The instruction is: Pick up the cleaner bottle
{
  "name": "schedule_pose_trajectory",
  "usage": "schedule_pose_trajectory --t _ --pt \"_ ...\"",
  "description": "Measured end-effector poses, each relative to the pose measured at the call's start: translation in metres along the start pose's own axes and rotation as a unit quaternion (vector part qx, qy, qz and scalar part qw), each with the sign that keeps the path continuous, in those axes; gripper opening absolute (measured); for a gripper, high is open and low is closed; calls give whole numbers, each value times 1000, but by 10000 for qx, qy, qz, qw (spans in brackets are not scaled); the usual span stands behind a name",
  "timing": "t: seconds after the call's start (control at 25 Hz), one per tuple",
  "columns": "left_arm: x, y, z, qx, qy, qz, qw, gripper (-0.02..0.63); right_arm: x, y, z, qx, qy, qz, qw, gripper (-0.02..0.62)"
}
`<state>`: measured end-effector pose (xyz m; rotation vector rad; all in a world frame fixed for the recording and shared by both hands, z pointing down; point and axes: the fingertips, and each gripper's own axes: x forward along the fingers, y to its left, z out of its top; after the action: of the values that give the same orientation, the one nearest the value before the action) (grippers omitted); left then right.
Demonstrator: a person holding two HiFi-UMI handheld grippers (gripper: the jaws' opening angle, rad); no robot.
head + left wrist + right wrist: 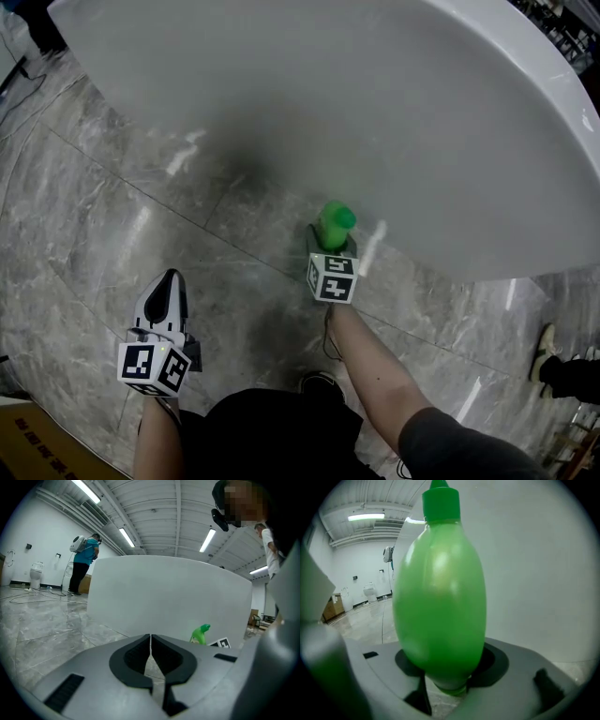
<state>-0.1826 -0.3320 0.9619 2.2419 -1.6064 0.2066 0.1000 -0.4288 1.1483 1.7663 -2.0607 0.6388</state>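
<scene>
The grey marble-tiled floor [94, 234] carried a large white curved tub [375, 94], a distant white toilet [36, 573] and loose cables [28, 596]; whether the green cleaner bottle [334, 225] rested on it was indeterminate.

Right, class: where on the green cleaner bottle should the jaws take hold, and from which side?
Grip the cleaner bottle low on its belly, where it narrows, coming from the open floor side: it stands upright with the white tub behind. The right gripper holds it so.
</scene>
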Motion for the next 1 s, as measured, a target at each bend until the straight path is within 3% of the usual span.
schedule_pose_trajectory --t 0.12,0.28,0.52,0.72,0.8,1.0 --pt "-1 3 -2 -34 11 20 10000 20 2 -3 0 448 118 232 9987 209" --pt "-4 9 -3 -80 0 34 10000 20 1 0 2 1670 42 726 9833 207" --pt "-9 18 0 -65 -38 60 10000 20 -11 16 15 3113 -450 1545 9366 204" --pt "-18 28 -3 -374 -53 154 9992 19 -19 52 27 4255 -510 2258 8748 199" --pt "-22 28 3 -424 -61 144 9990 20 -30 65 38 4512 -543 2449 8565 199" --pt "-52 23 38 -445 -52 140 9989 20 -80 101 83 4663 -344 2807 8382 199"
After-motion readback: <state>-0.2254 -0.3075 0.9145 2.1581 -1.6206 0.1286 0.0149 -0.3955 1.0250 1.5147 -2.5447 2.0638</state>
